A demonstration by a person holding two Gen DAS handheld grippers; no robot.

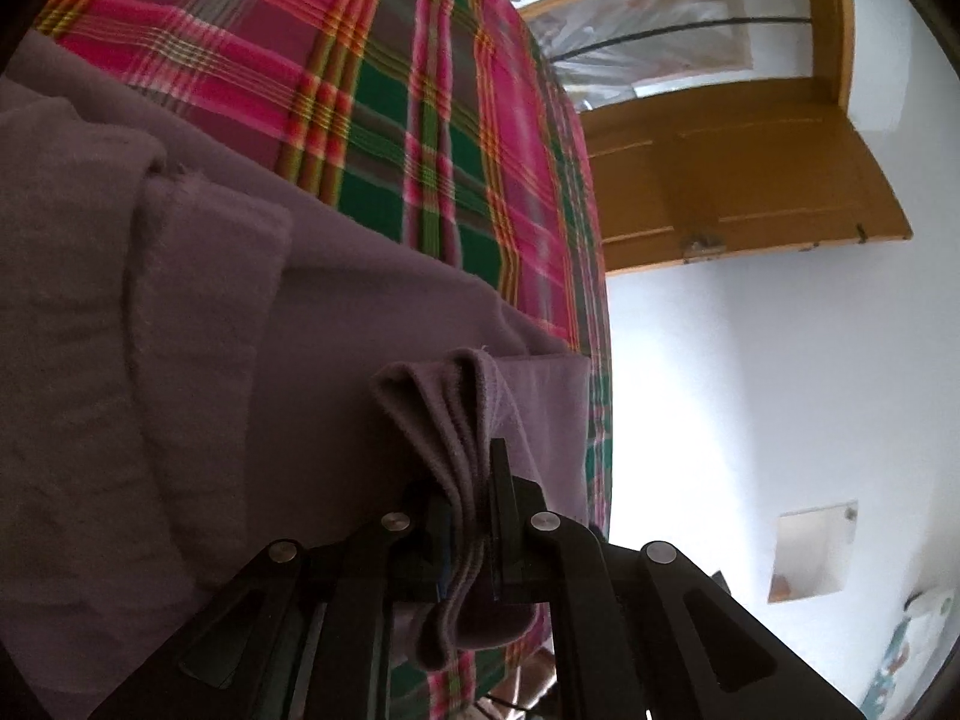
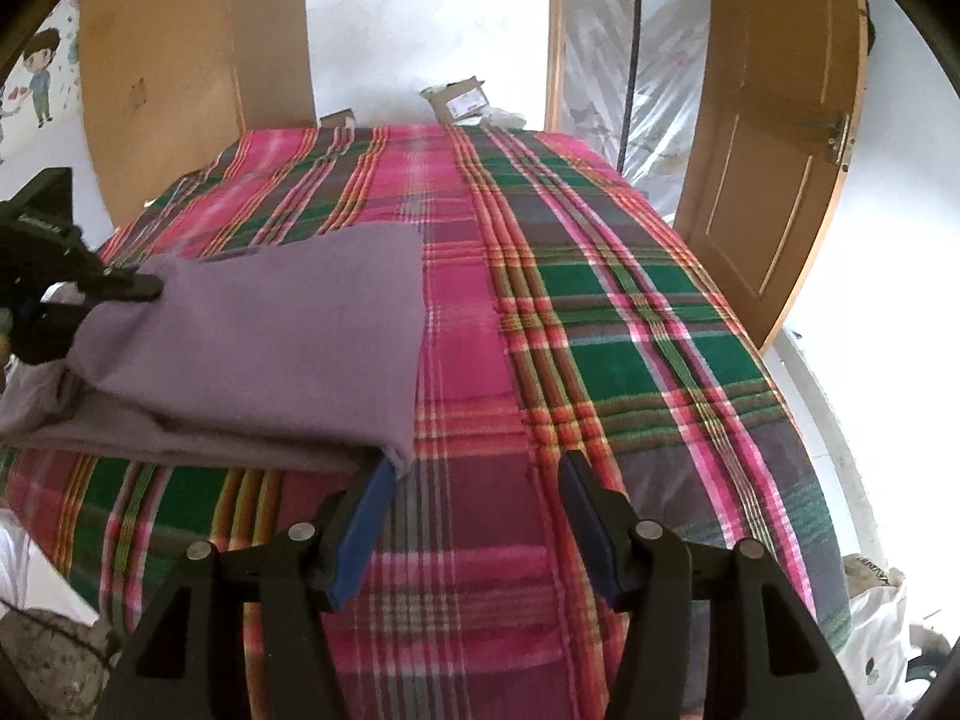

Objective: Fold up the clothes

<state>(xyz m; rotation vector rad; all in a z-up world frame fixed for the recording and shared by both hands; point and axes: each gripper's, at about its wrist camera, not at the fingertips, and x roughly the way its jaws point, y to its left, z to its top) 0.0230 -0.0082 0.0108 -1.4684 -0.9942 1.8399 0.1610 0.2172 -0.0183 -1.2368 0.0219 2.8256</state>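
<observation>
A mauve garment (image 2: 270, 330) lies folded on the left side of a plaid bedspread (image 2: 600, 330). My right gripper (image 2: 477, 468) hovers open over the bedspread; its blue-padded left finger is just beside the garment's near right corner, and nothing sits between the fingers. My left gripper (image 2: 129, 287) shows at the left edge of the right wrist view, clamped on the garment's far left end. In the left wrist view the left gripper (image 1: 474, 480) is shut on several bunched layers of the garment (image 1: 180, 330), which spreads away to the left over the bedspread (image 1: 390, 90).
An open wooden door (image 2: 768, 180) stands right of the bed, with clear plastic sheeting (image 2: 630, 60) in the doorway. A cardboard box (image 2: 459, 97) sits beyond the bed's far edge. A wooden panel (image 2: 180, 60) stands at back left. A white bag (image 2: 882, 618) lies at bottom right.
</observation>
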